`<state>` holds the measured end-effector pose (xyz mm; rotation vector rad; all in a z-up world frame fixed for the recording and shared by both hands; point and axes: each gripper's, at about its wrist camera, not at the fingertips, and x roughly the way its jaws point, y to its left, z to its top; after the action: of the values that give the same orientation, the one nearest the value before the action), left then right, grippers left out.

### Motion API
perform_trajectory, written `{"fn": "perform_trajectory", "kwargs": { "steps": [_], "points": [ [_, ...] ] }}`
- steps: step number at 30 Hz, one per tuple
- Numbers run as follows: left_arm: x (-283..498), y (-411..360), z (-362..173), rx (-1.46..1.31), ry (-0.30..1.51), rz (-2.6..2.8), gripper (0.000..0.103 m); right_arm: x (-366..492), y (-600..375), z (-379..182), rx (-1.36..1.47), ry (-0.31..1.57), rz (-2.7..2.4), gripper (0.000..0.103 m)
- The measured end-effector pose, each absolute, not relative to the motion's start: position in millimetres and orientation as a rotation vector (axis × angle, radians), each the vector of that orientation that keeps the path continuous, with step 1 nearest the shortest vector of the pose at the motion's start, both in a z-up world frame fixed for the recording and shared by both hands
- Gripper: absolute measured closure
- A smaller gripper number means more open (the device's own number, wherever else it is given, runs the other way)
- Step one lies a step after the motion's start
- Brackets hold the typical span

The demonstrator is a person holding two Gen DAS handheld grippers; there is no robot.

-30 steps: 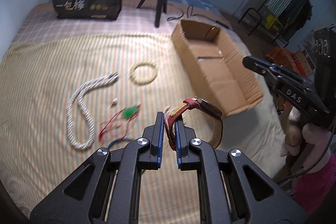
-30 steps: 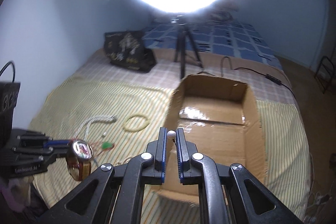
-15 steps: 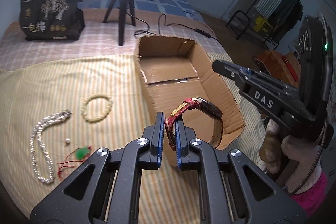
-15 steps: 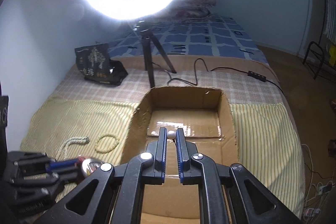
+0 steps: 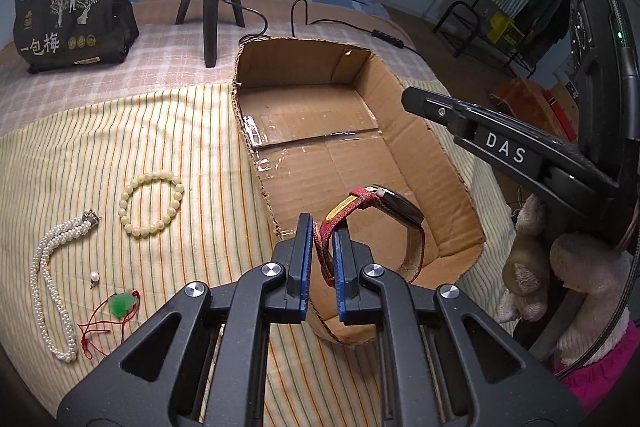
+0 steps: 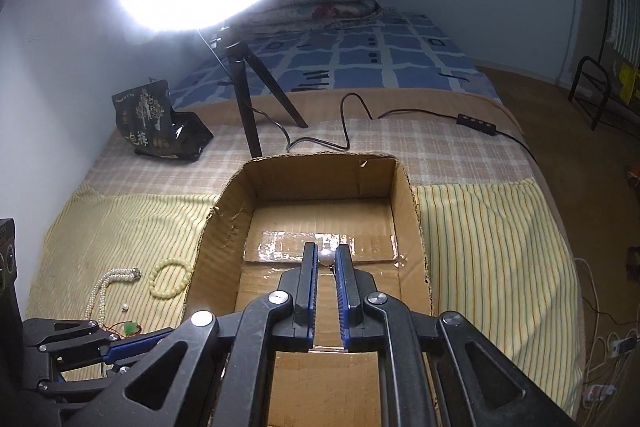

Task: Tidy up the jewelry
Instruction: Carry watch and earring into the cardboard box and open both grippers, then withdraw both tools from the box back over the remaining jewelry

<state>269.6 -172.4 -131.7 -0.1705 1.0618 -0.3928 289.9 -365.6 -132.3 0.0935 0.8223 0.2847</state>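
Note:
My left gripper (image 5: pixel 322 227) is shut on the red strap of a wristwatch (image 5: pixel 394 205), which hangs over the near end of the open cardboard box (image 5: pixel 412 119). My right gripper (image 6: pixel 327 254) is shut on a small white pearl earring (image 6: pixel 327 257) above the box floor (image 6: pixel 320 227). On the striped cloth to the left lie a cream bead bracelet (image 5: pixel 151 201), a white pearl necklace (image 5: pixel 48 287), a single pearl earring (image 5: pixel 94 276) and a green pendant on red cord (image 5: pixel 122 303). The right gripper's side (image 5: pixel 500 147) shows over the box's right wall.
A ring light on a black tripod (image 6: pixel 248 115) stands behind the box, with its cable and switch (image 6: pixel 476 118) on the checked cloth. A black printed bag (image 5: pixel 68 23) sits at the back left. A plush toy (image 5: pixel 560 267) is under the right gripper. Bed edge drops off right.
Both grippers have swung from the jewelry side toward the box. The watch now hangs over the box's near end and the pearl earring over the box floor. Neither grip has changed.

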Motion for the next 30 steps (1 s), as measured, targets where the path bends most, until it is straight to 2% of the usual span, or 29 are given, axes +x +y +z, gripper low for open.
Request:
{"fn": "perform_trajectory", "kwargs": {
  "steps": [4,6,7,9,10,11,13,14,17,30],
  "points": [
    [272.0,-171.7,-132.7,-0.172,1.061,-0.387,0.095,291.5,-363.9,-134.3,0.098,0.829,0.303,0.095],
    [272.4,-171.1,-132.9,-0.171,1.055,-0.379,0.093,290.9,-362.9,-134.5,0.098,0.830,0.312,0.083],
    [271.2,-170.9,-132.2,-0.170,1.052,-0.379,0.089,290.1,-363.0,-133.9,0.098,0.826,0.307,0.074],
    [270.7,-171.2,-131.0,-0.166,1.049,-0.382,0.082,288.9,-363.8,-132.8,0.098,0.821,0.300,0.069],
    [270.1,-171.6,-130.0,-0.161,1.046,-0.380,0.074,288.5,-364.4,-131.8,0.098,0.818,0.296,0.060],
    [269.9,-171.6,-129.4,-0.157,1.043,-0.378,0.068,288.1,-365.1,-130.7,0.100,0.814,0.286,0.043],
    [267.5,-172.0,-127.6,-0.149,1.029,-0.376,0.047,287.4,-366.6,-128.5,0.104,0.802,0.268,0.025],
    [266.0,-172.3,-126.5,-0.143,1.022,-0.377,0.045,286.6,-367.1,-127.4,0.105,0.796,0.265,0.022],
    [263.2,-173.1,-125.3,-0.123,1.019,-0.375,0.043,285.4,-367.0,-124.5,0.094,0.797,0.251,0.015],
    [253.7,-165.3,-118.0,-0.117,1.019,-0.376,0.043,273.4,-368.3,-113.0,0.094,0.781,0.231,0.013]
  ]
}}
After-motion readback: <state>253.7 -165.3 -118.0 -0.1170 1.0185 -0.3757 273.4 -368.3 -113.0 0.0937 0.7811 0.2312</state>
